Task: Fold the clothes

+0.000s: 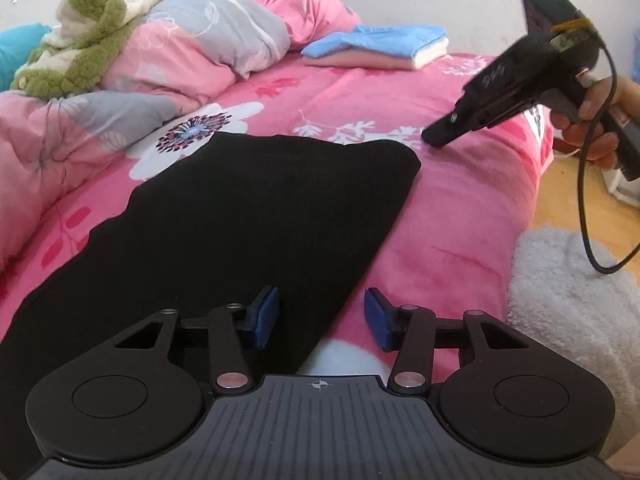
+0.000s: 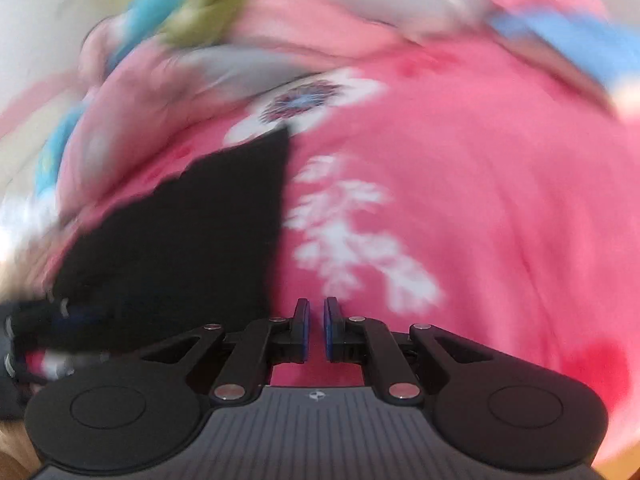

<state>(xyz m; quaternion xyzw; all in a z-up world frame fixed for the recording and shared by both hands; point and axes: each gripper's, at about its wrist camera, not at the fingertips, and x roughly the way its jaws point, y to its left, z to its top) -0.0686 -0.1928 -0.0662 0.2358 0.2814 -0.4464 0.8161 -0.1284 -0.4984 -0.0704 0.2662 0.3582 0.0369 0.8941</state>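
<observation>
A black garment (image 1: 248, 216) lies flat on the pink flowered bedspread (image 1: 460, 208). My left gripper (image 1: 322, 316) is open and empty, low over the garment's near right edge. My right gripper (image 1: 436, 138) shows in the left wrist view, held in a hand above the bedspread just right of the garment's far corner. In the blurred right wrist view the right gripper (image 2: 317, 328) has its blue pads nearly together with a thin gap and nothing between them. The black garment (image 2: 192, 240) lies to its left.
A stack of folded blue and pale pink clothes (image 1: 380, 46) lies at the far side of the bed. A rumpled pink and grey quilt (image 1: 192, 52) and a green plush toy (image 1: 76, 44) sit far left. A white fluffy rug (image 1: 572, 312) and wooden floor lie right.
</observation>
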